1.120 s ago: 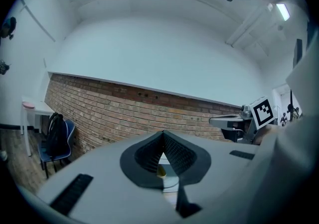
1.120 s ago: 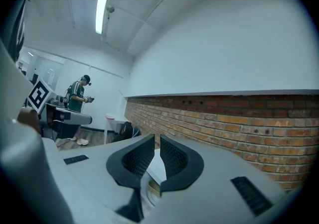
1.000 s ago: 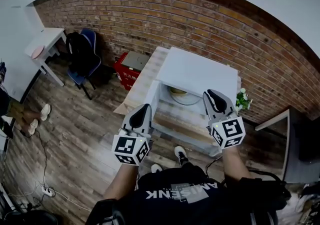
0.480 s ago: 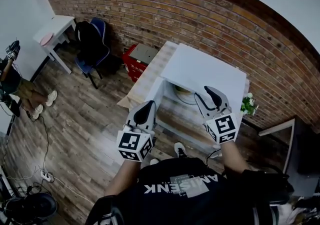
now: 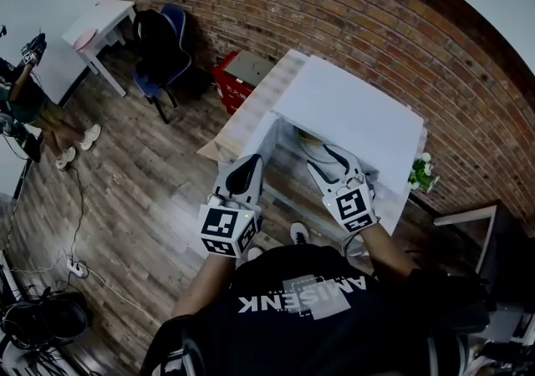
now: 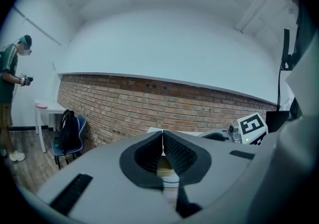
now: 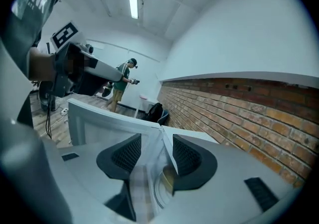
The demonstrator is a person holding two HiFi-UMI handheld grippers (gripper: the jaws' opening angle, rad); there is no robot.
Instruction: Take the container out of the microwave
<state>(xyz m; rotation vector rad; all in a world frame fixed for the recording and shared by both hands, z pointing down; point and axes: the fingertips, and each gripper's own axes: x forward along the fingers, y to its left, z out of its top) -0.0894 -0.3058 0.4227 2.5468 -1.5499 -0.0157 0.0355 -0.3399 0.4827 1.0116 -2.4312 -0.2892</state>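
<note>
A white microwave stands on a wooden table with its door swung open to the left. Inside, a pale yellowish container sits on the glass turntable; in the right gripper view the container lies just beyond the jaws. My right gripper is at the mouth of the oven. Its jaws have just been opening and stand apart with nothing between them. My left gripper hangs shut and empty in front of the door's lower edge.
A red box sits on the floor against the brick wall. Further left stand a blue chair with a black backpack and a white table. A person stands at far left. A small plant is right of the microwave.
My right gripper has dropped from above the microwave's front to its opening, and its jaws have gone from shut to open. The left gripper sank a little.
</note>
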